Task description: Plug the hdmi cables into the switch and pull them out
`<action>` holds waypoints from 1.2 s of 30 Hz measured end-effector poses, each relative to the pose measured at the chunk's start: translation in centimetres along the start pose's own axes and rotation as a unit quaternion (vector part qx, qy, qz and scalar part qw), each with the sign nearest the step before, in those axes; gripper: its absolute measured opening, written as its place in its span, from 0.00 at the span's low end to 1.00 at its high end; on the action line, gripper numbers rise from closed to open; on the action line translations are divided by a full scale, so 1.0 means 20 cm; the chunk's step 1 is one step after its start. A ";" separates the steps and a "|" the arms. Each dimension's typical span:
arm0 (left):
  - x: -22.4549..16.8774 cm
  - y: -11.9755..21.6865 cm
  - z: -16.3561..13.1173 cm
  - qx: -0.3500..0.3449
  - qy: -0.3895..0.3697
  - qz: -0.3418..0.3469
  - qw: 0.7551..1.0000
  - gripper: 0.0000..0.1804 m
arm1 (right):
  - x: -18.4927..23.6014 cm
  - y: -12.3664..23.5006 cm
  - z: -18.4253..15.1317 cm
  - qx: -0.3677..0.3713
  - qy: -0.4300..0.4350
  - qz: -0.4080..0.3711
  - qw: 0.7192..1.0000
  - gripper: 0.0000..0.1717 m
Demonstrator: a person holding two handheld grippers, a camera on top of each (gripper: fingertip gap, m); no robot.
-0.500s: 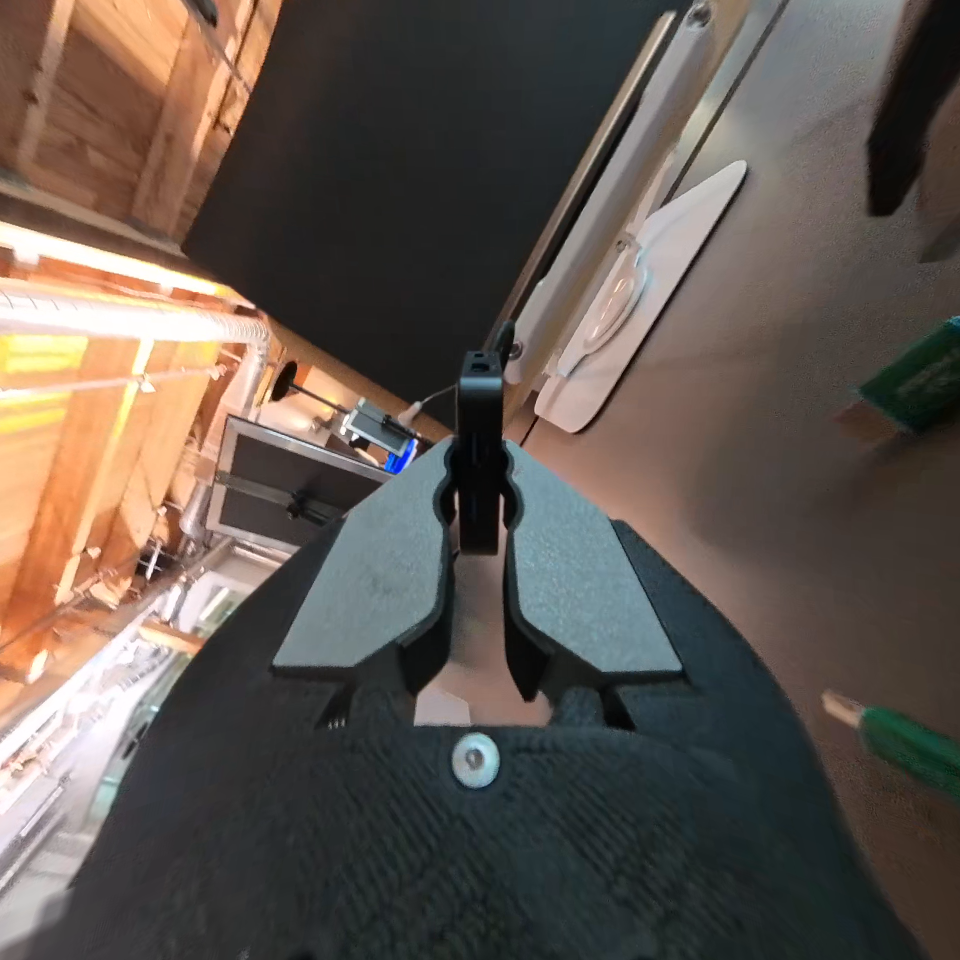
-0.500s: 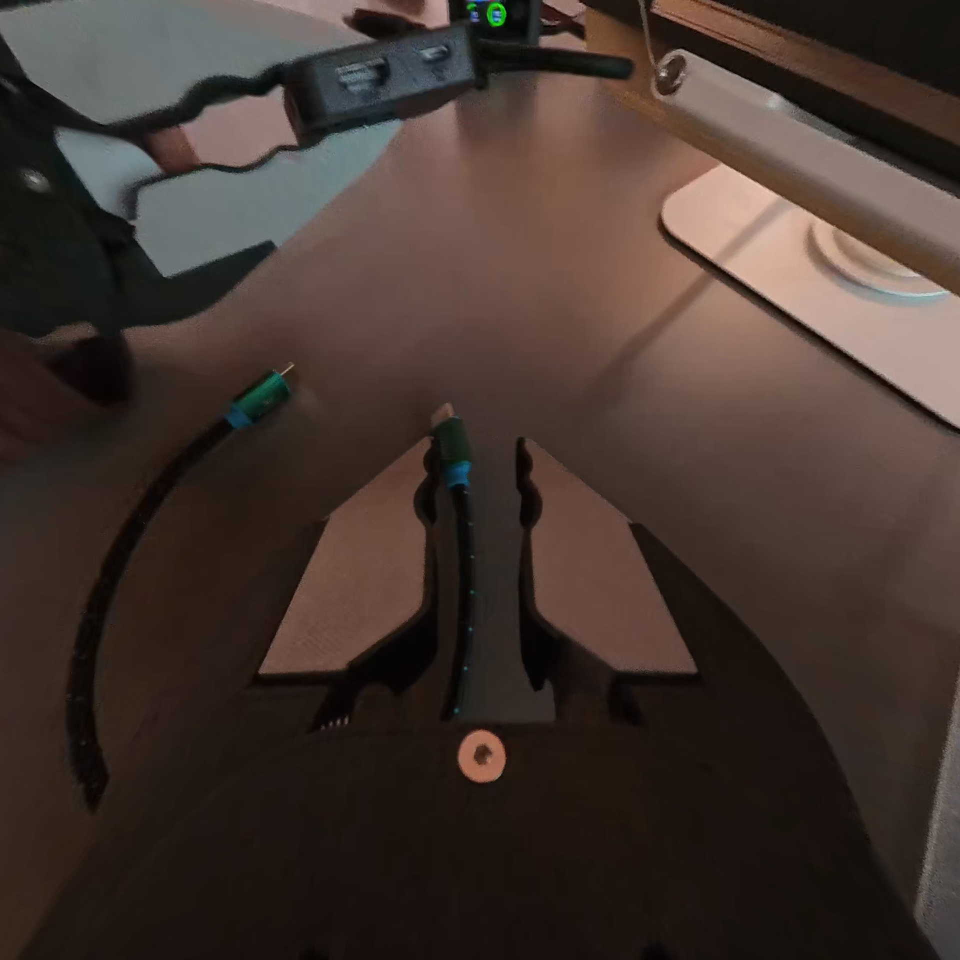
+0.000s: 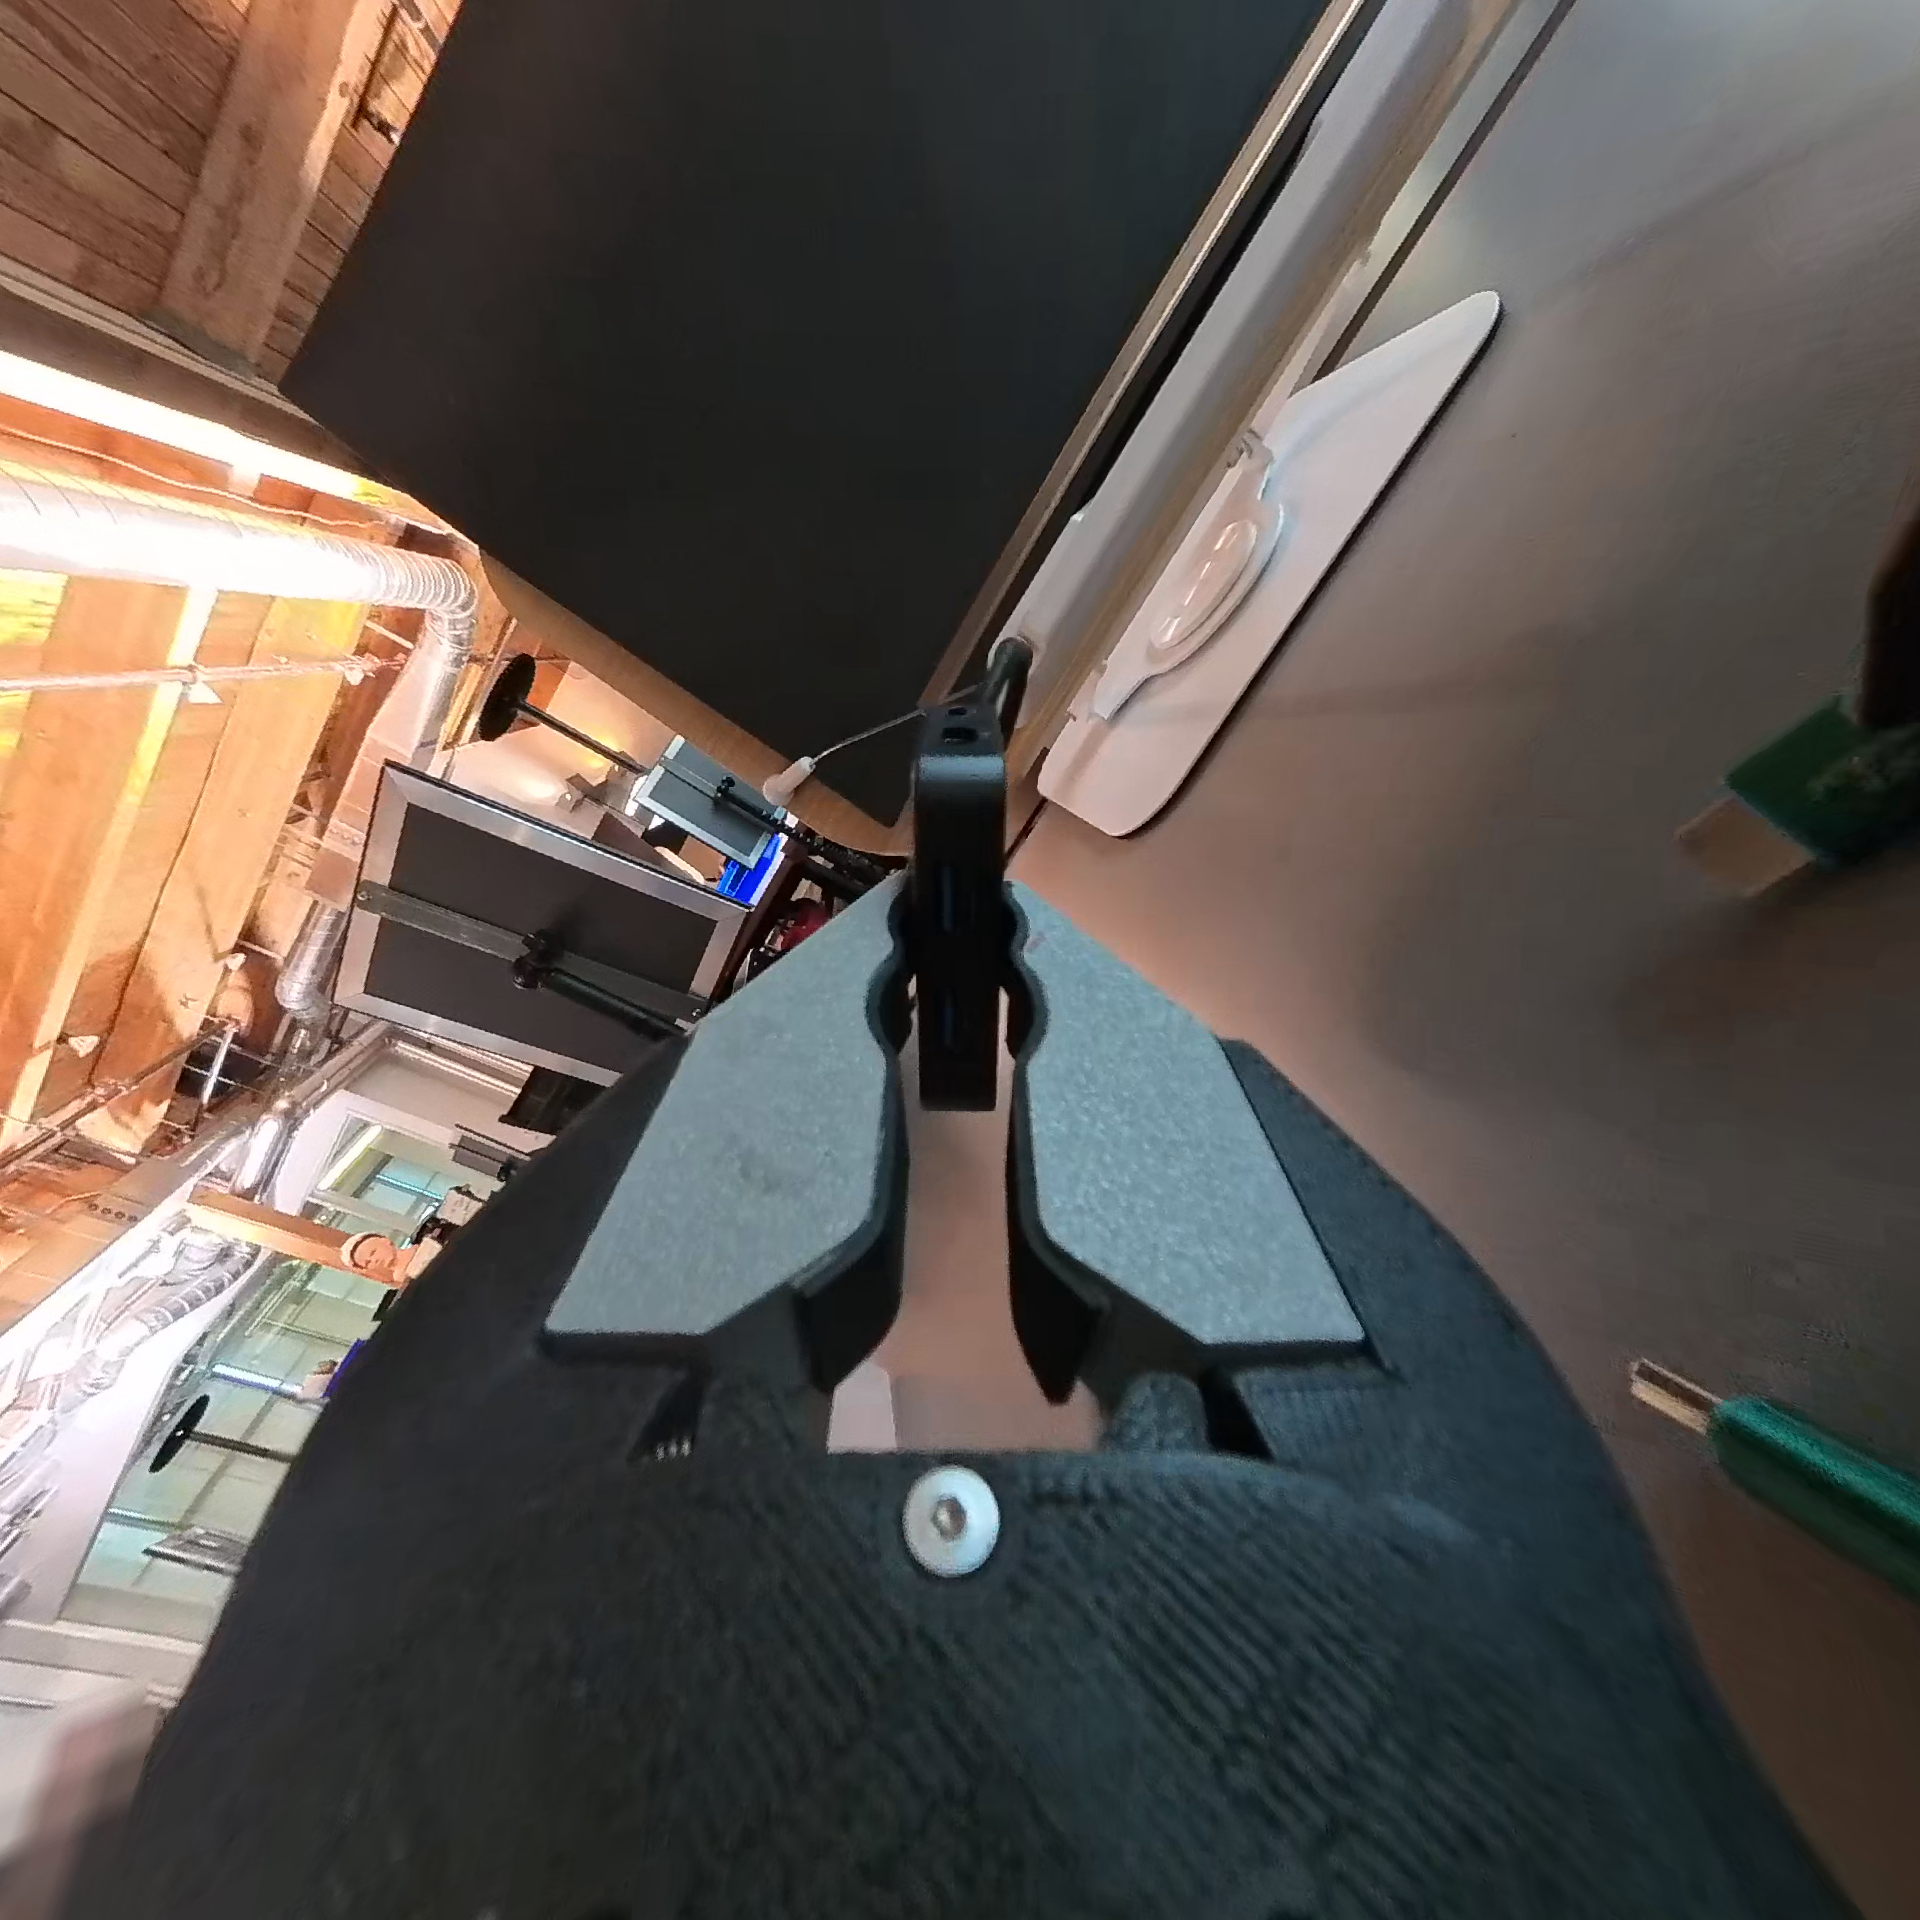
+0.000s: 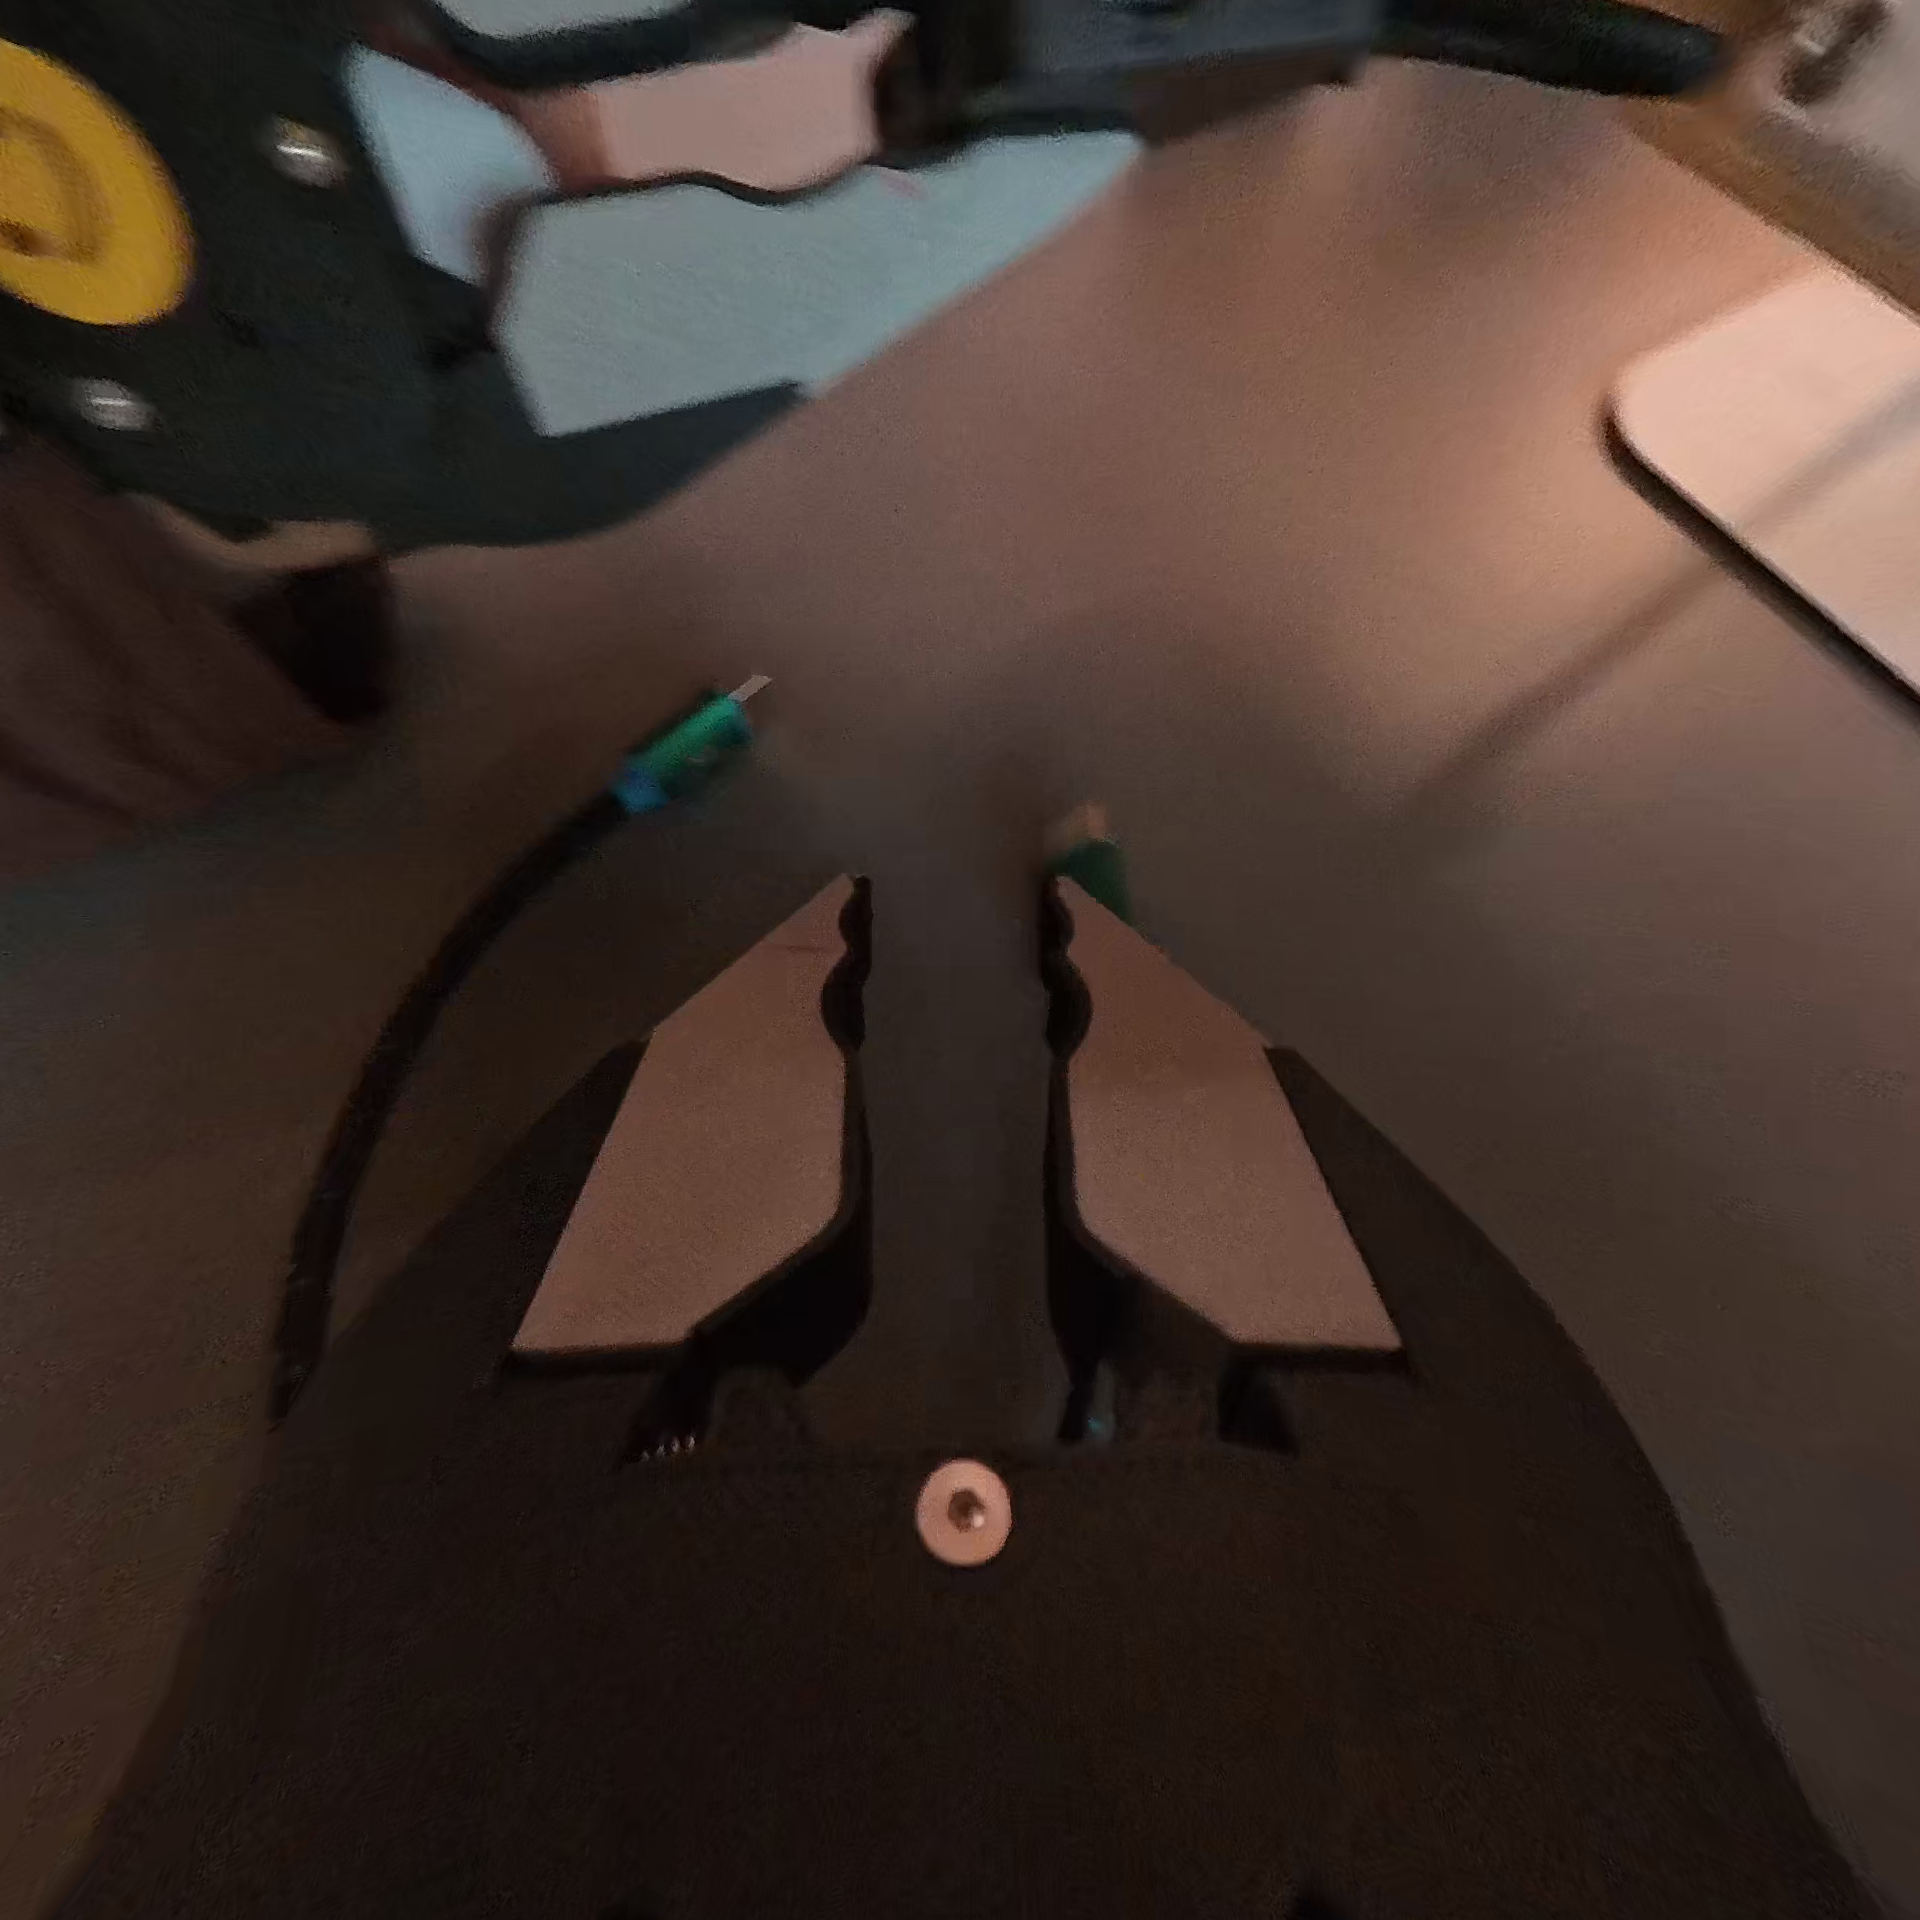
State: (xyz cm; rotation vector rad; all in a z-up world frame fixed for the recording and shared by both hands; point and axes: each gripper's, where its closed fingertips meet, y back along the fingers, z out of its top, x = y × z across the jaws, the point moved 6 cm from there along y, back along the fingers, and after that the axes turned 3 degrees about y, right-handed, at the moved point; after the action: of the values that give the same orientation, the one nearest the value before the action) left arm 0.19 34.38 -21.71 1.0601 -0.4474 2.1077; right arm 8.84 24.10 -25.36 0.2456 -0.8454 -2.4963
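My left gripper (image 3: pixel 958 935) is shut on a black switch box (image 3: pixel 956 800) and holds it edge-on above the table, with both pads pressed on its sides. The switch also shows blurred at the top of the right wrist view (image 4: pixel 1143 42). My right gripper (image 4: pixel 956 894) is open and empty just above the table. One green HDMI plug (image 4: pixel 1091 862) lies just outside its right fingertip. A second green plug (image 4: pixel 691 743) with a black cable (image 4: pixel 416 1039) lies to the left. Both plugs show in the left wrist view (image 3: pixel 1808 790) (image 3: pixel 1808 1475).
A white monitor stand base (image 3: pixel 1278 582) (image 4: pixel 1787 499) sits on the brown table (image 4: pixel 1247 520) under a dark screen (image 3: pixel 779 364). The left gripper's body with a yellow disc (image 4: pixel 83 239) fills the upper left of the right wrist view. Spacing between my two grippers at the tips: around 12 cm.
My right gripper opened wider and let go of the green plug, which now lies beside its right finger instead of between the fingers. My left gripper keeps its hold on the switch.
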 end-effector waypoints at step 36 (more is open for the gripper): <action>-0.08 0.00 0.01 0.004 -0.017 -0.036 0.999 0.06 | -0.09 -0.01 -0.08 0.029 0.132 -0.081 0.988 0.08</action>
State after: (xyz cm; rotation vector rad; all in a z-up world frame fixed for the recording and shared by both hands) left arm 0.95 33.66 -22.89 1.1021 -0.4118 2.0319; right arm 10.81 24.29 -26.73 0.6732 -0.8165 -2.5125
